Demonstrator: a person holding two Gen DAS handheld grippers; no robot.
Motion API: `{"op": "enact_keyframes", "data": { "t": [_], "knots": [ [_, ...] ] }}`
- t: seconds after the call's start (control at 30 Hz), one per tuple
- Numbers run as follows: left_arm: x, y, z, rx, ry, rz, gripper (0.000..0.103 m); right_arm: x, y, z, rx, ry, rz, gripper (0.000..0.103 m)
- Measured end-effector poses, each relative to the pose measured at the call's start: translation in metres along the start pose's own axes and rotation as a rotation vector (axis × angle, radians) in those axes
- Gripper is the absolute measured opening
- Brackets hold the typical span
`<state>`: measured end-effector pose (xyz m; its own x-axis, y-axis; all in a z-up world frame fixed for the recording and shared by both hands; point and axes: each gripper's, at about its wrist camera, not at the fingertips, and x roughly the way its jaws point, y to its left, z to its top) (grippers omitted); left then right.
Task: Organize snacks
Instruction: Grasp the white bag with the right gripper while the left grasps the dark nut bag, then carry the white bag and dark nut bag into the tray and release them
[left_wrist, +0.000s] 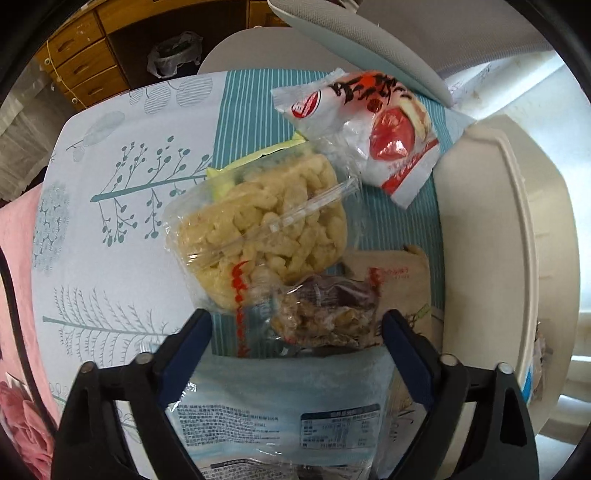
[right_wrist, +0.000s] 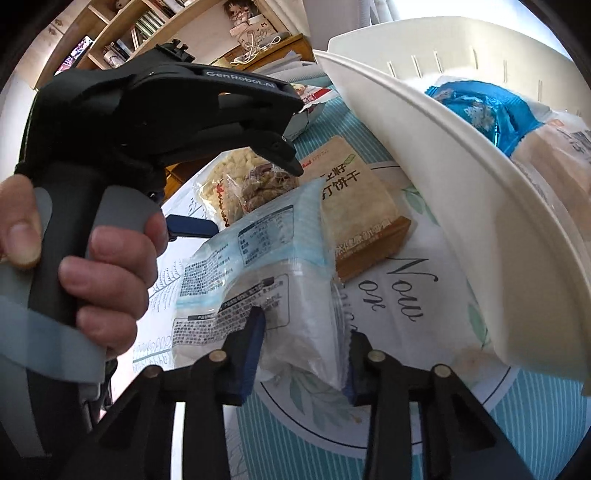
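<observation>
My left gripper is open, its fingers on either side of a small clear pack of brown snacks, above a pale blue-white packet. A clear bag of yellow puffs and a red-white packet lie beyond. My right gripper is closed on the near end of the pale blue-white packet. A tan cracker box lies behind it. The white basket on the right holds a blue packet and pale packs.
The table has a teal striped and tree-print cloth. The white basket stands at its right edge. A grey chair is behind the table. The left handheld gripper body and hand fill the left of the right wrist view.
</observation>
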<state>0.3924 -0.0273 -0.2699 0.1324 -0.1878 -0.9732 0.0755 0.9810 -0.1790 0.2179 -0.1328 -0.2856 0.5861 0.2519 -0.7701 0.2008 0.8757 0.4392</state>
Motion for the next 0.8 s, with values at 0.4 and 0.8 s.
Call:
{"op": "enact_keyframes", "data": {
  "t": [0.4,0.8],
  "knots": [
    [-0.01,0.018,-0.003,-0.037,0.026,-0.086,0.052,-0.013,0.006,0.003,-0.042,0.104,-0.008,0.022],
    [-0.049,0.062,-0.045,-0.18,0.081,-0.009,0.051,-0.048,0.031,0.006,-0.265,0.273,0.024,0.017]
  ]
}}
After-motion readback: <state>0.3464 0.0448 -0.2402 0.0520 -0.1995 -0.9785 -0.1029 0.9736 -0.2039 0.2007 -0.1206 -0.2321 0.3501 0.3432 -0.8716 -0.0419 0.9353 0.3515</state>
